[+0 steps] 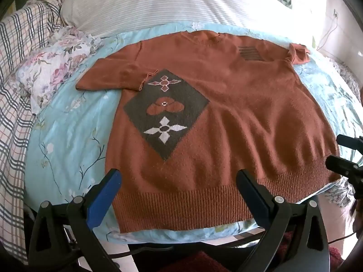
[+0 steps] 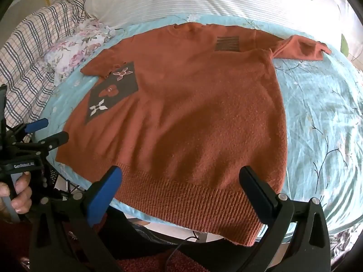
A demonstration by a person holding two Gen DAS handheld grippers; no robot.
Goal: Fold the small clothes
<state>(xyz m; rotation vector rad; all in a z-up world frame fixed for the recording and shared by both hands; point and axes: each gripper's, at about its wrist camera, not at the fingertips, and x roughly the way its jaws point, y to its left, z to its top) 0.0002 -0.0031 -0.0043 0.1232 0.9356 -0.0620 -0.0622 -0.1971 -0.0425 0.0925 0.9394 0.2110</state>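
Note:
A rust-orange knit sweater (image 1: 226,104) lies flat, front up, on a light blue floral sheet (image 1: 68,140), collar away from me. It has a dark diamond patch (image 1: 165,111) with flower shapes. Its left sleeve (image 1: 113,77) is folded in over the chest; its right sleeve (image 1: 298,53) is bunched at the far right. My left gripper (image 1: 179,181) is open and empty above the ribbed hem (image 1: 181,206). My right gripper (image 2: 183,179) is open and empty above the hem's right part (image 2: 190,204). The sweater also shows in the right wrist view (image 2: 192,104).
A white striped pillow (image 1: 170,2) lies beyond the collar. A floral pillow (image 1: 54,65) and a plaid blanket (image 1: 15,86) lie at the left. The bed's near edge runs just under the hem. The right gripper shows at the left wrist view's right edge (image 1: 347,156).

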